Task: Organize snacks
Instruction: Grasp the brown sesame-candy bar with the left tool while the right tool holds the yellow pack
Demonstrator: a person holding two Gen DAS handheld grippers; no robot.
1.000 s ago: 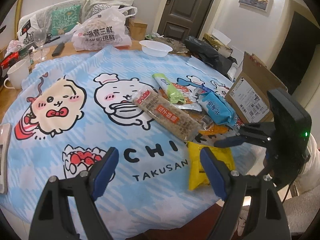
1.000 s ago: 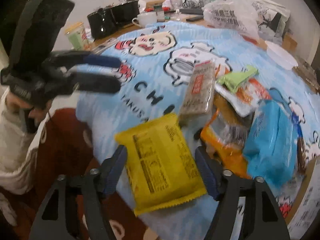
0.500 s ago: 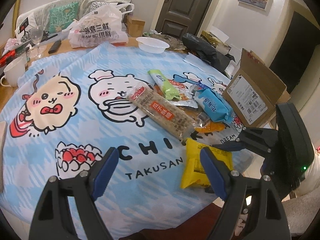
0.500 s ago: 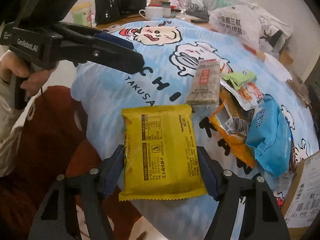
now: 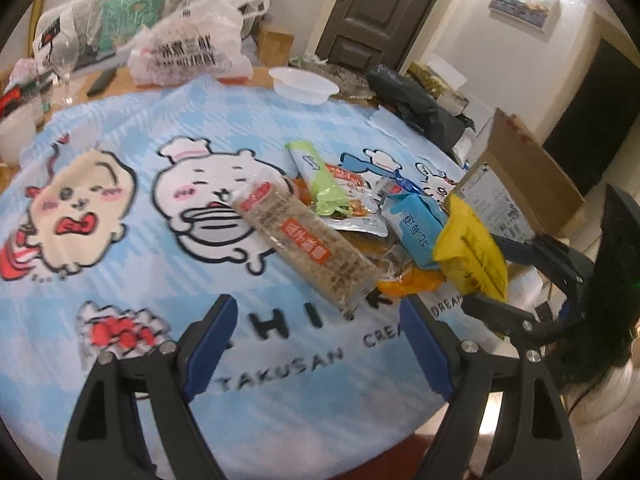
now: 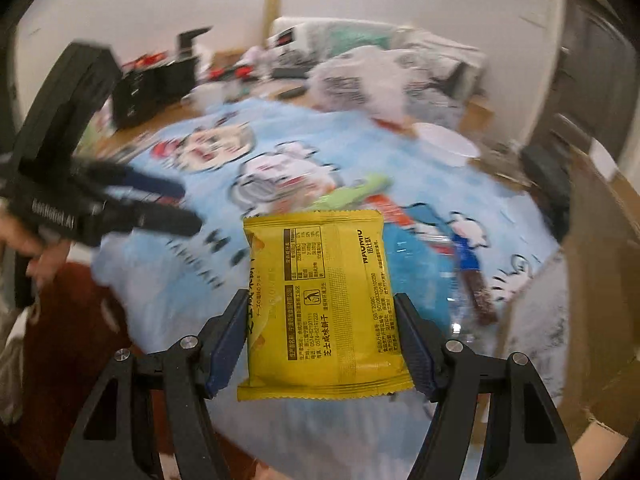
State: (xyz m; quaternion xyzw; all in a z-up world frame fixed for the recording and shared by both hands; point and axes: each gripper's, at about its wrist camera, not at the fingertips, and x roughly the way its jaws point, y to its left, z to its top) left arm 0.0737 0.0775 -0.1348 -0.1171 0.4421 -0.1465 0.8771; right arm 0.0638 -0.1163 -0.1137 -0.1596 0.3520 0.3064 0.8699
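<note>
My right gripper (image 6: 320, 344) is shut on a yellow biscuit packet (image 6: 324, 304) and holds it lifted off the table; from the left wrist view the packet (image 5: 472, 248) hangs above the snack pile beside the cardboard box (image 5: 524, 176). The pile holds a long brown cracker pack (image 5: 308, 244), a green packet (image 5: 320, 176), a blue packet (image 5: 416, 224) and an orange packet (image 5: 412, 282). My left gripper (image 5: 316, 344) is open and empty above the blue cartoon tablecloth (image 5: 120, 248), near the table's front edge.
A white bowl (image 5: 304, 84), a white shopping bag (image 5: 192, 52), a wine glass (image 5: 66, 64) and a black bag (image 5: 416, 104) stand along the table's far side. A black appliance (image 6: 152, 88) shows in the right wrist view.
My right gripper closed on the yellow packet and lifted it off the table toward the cardboard box. My left gripper stayed open and shifted slightly.
</note>
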